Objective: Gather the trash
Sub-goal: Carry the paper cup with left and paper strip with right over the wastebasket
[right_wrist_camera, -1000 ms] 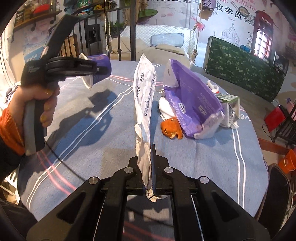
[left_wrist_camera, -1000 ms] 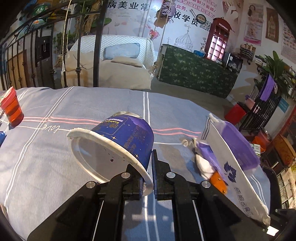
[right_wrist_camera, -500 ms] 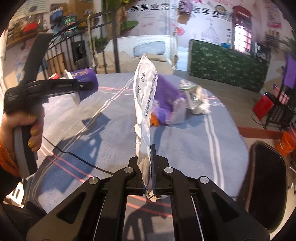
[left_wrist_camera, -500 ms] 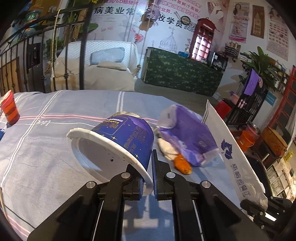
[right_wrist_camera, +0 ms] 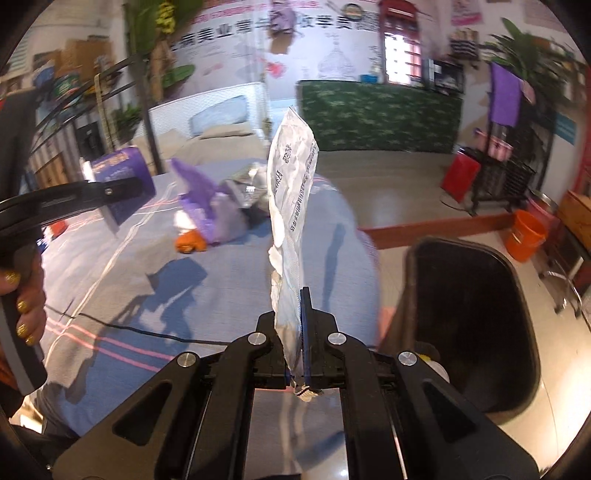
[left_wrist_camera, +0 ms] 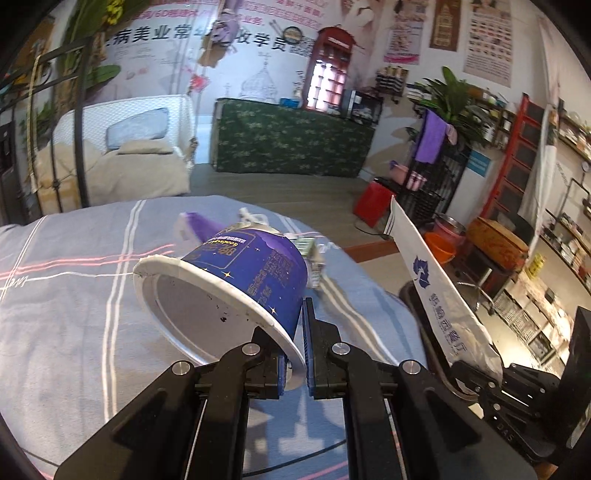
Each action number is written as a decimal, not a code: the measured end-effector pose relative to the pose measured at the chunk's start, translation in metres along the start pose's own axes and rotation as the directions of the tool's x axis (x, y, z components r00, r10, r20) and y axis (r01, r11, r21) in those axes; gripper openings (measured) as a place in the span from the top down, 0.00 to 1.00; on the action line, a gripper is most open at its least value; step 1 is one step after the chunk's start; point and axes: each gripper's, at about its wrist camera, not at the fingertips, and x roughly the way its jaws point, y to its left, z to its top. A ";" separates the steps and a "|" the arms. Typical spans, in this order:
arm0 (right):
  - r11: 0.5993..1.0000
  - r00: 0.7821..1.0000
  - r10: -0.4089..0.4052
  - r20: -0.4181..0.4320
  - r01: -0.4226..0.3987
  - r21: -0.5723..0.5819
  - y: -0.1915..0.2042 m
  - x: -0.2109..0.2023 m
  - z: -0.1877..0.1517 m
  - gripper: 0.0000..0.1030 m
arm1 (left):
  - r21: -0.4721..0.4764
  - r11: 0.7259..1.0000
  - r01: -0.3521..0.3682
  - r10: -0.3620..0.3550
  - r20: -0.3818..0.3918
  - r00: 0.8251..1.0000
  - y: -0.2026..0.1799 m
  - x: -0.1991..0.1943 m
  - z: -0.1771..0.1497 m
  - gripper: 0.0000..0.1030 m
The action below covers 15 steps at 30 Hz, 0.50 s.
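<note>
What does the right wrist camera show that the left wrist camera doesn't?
Only the right wrist view: the hand holding the left gripper, and the open mouth of the black bin. Only the left wrist view: the inside of the cup. Both: cup, white wrapper, purple bag on the blue cloth.

A shop or salon: wall posters (left_wrist_camera: 402, 31); cloth-draped counter (left_wrist_camera: 291, 138); stocked shelves (left_wrist_camera: 532, 317).

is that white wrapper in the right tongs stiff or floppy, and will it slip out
The white wrapper stands upright above the right tongs, so it is probably fairly stiff though crinkled. It looks thin and light. Pinched only at its bottom edge, it could slip if jerked.
</note>
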 end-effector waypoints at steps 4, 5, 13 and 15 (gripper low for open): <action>0.997 0.999 -0.051 -0.006 0.051 0.053 -0.023 0.001 -0.006 0.95 | 0.048 0.998 0.051 -0.050 -0.009 0.999 -0.023 0.010 0.000 0.92; 0.996 0.998 -0.064 -0.011 0.065 0.066 -0.028 0.001 -0.008 0.95 | 0.058 0.997 0.060 -0.059 -0.013 0.998 -0.028 0.011 -0.001 0.92; 0.981 0.989 -0.145 -0.041 0.149 0.122 -0.062 0.005 -0.022 0.95 | 0.111 0.984 0.141 -0.136 -0.058 0.989 -0.059 0.026 -0.010 0.92; 0.977 0.986 -0.161 -0.052 0.167 0.135 -0.071 0.008 -0.024 0.95 | 0.124 0.979 0.161 -0.153 -0.070 0.986 -0.068 0.030 -0.013 0.92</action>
